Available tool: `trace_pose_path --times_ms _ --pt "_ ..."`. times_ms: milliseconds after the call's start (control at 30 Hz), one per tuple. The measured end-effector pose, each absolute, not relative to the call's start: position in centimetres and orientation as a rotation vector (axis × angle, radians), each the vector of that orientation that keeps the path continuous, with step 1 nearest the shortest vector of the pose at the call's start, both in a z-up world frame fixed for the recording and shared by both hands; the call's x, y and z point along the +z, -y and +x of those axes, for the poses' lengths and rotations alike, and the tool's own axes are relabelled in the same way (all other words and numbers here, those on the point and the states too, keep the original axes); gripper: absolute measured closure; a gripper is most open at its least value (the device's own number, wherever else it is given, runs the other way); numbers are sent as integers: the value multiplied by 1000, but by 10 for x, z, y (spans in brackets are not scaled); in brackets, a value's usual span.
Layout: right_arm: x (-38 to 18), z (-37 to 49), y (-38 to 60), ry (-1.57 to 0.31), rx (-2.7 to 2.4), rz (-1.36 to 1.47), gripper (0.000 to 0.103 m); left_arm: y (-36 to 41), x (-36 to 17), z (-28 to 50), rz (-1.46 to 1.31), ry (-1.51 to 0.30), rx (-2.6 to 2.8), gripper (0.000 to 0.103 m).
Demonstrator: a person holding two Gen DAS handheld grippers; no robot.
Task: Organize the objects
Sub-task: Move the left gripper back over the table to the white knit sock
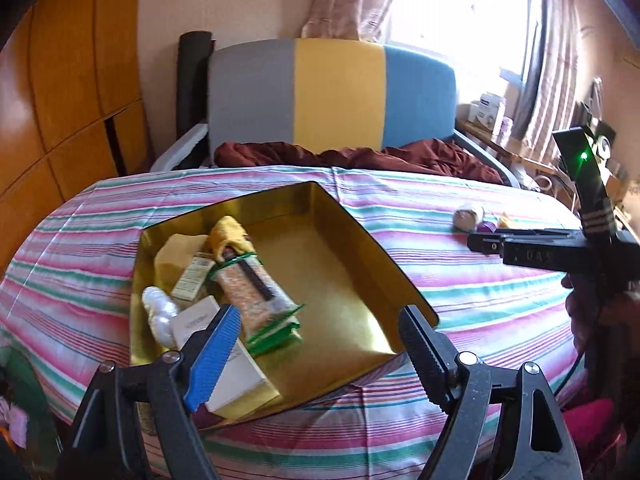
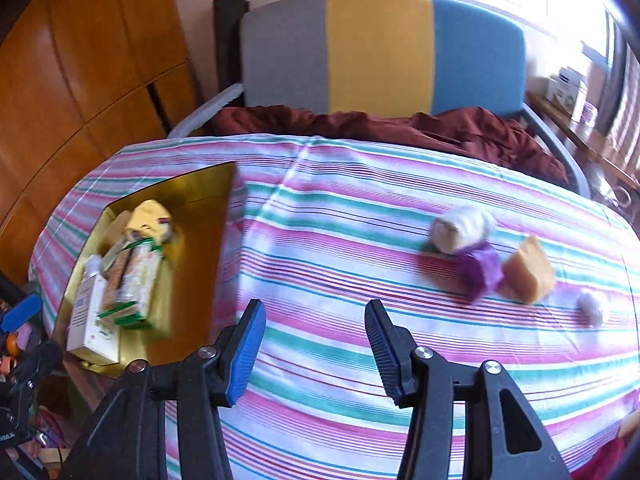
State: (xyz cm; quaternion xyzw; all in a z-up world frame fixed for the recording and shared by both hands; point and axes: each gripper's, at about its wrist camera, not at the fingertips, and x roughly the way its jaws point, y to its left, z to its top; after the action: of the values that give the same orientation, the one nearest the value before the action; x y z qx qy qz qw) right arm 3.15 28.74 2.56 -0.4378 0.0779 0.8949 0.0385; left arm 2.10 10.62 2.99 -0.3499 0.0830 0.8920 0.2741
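Here both grippers, left gripper (image 1: 316, 344) and right gripper (image 2: 316, 350), gape empty above the striped cloth (image 2: 320, 280), the gold rectangular tin tray (image 1: 340, 264) holding packets, loose purple packet (image 2: 480, 270) well apart.

On the bed (image 2: 340, 248) before me, the tray (image 1: 348, 248) lies left, holding packets (image 1: 256, 292) and a box (image 1: 232, 364). Well right of it lie a roll (image 2: 460, 228), a pouch (image 2: 480, 268) and a block (image 2: 528, 270), close together.
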Motion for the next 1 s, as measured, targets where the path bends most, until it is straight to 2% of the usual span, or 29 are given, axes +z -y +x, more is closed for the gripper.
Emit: trace_pose_path --times_ms 333,433,500,667,833,1000 --pt "32 46 -384 -253 2582 -1198 50 -147 23 32 -935 -322 2311 21" --pt "25 51 -416 -274 2520 -1138 42 -158 22 33 -935 -345 2290 21" --pt "14 56 -438 -338 2465 -1112 41 -166 21 35 -935 -364 2276 21" --pt "-5 68 -484 -694 2340 -1121 41 -187 17 34 -940 -391 2236 19" --pt "-10 78 -496 -803 2286 -1128 41 -209 13 33 -953 -396 2185 18" --pt "-10 80 -498 -820 2259 -1130 41 -232 9 30 -985 -370 2118 18"
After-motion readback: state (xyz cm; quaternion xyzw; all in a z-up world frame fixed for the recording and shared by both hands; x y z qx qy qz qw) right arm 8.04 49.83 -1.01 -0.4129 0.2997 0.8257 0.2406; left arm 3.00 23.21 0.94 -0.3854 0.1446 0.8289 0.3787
